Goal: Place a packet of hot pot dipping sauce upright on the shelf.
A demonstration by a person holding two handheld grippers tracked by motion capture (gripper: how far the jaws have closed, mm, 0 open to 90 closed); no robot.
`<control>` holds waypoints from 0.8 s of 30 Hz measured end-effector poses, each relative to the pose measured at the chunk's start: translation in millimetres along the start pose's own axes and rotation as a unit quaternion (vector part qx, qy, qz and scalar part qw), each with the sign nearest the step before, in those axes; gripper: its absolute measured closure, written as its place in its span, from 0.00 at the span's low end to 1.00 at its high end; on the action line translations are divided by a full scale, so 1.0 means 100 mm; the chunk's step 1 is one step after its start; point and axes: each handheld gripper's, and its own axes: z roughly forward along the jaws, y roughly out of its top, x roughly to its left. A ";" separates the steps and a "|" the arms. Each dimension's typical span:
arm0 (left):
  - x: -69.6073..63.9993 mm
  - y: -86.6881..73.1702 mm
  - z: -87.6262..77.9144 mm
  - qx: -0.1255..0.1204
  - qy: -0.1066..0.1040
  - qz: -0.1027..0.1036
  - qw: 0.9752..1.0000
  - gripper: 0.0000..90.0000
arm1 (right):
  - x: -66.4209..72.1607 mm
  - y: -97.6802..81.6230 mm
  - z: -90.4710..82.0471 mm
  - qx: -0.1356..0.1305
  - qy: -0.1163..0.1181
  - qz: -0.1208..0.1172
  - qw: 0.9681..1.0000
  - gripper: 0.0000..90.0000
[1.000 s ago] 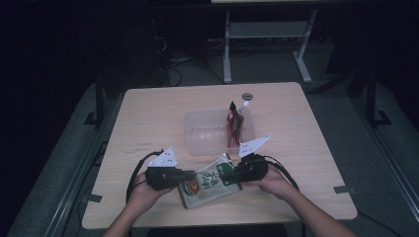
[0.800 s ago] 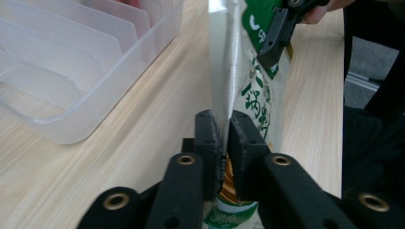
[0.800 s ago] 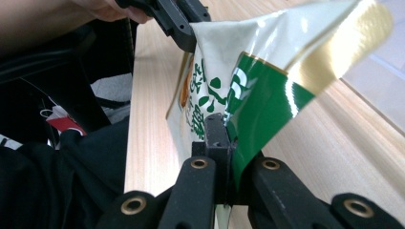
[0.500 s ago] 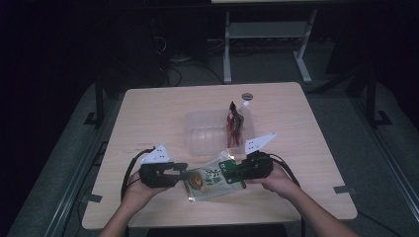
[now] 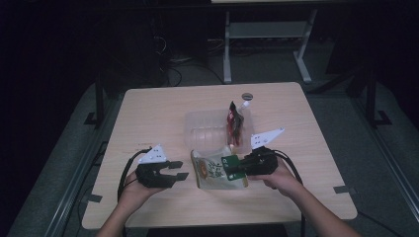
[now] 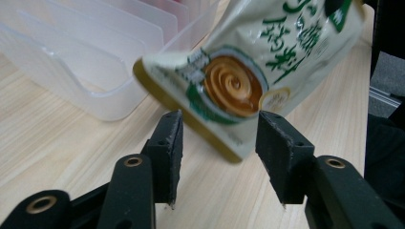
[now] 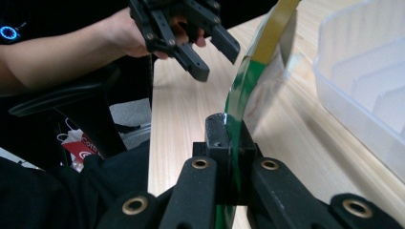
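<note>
The right gripper [image 5: 232, 167] is clamping the green snack pouch [image 5: 213, 170] alone, the left gripper [image 5: 178, 169] having just been opening, unclenched, at nine o'clock; next, slotting it into the clear rack [image 5: 197, 123] at twelve.

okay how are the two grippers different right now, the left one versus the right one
The left gripper has its jaws apart, having just been opening, with nothing pressed between them; the right gripper is clamped shut on the edge of the green snack pouch. The left gripper sits just clear of the pouch; the right gripper holds it beside the clear plastic container. Both are black, hand-held, and face each other over the wooden table.
</note>
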 end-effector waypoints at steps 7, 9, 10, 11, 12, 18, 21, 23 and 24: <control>0.00 -0.05 -0.03 0.007 -0.005 -0.004 1.000 0.51 | 0.06 0.09 0.00 -0.006 0.004 -0.009 1.000 1.00; 0.00 -0.06 -0.04 0.005 -0.003 -0.002 1.000 0.48 | 0.07 0.12 -0.01 -0.011 0.004 -0.015 1.000 1.00; 0.00 -0.06 -0.04 0.006 -0.004 -0.002 1.000 0.46 | 0.08 0.14 -0.01 -0.013 0.002 -0.013 1.000 1.00; 0.01 -0.07 -0.04 0.008 -0.003 -0.001 1.000 0.44 | 0.08 0.15 -0.02 -0.017 0.003 -0.017 1.000 1.00; 0.01 -0.07 -0.04 0.009 -0.002 -0.001 1.000 0.42 | 0.08 0.17 -0.02 -0.019 0.003 -0.016 1.000 1.00; 0.02 -0.10 0.00 0.024 -0.006 0.002 1.000 0.36 | 0.09 0.24 -0.07 -0.031 -0.010 -0.025 0.999 1.00; 0.02 -0.12 0.00 0.029 -0.006 0.002 1.000 0.35 | 0.10 0.28 -0.11 -0.038 -0.012 -0.025 0.999 1.00; 0.02 -0.12 0.01 0.030 -0.006 -0.002 1.000 0.33 | 0.09 0.32 -0.13 -0.044 -0.015 -0.032 0.998 1.00; 0.03 -0.13 0.01 0.030 -0.006 -0.002 1.000 0.33 | 0.09 0.33 -0.14 -0.048 -0.016 -0.032 0.998 1.00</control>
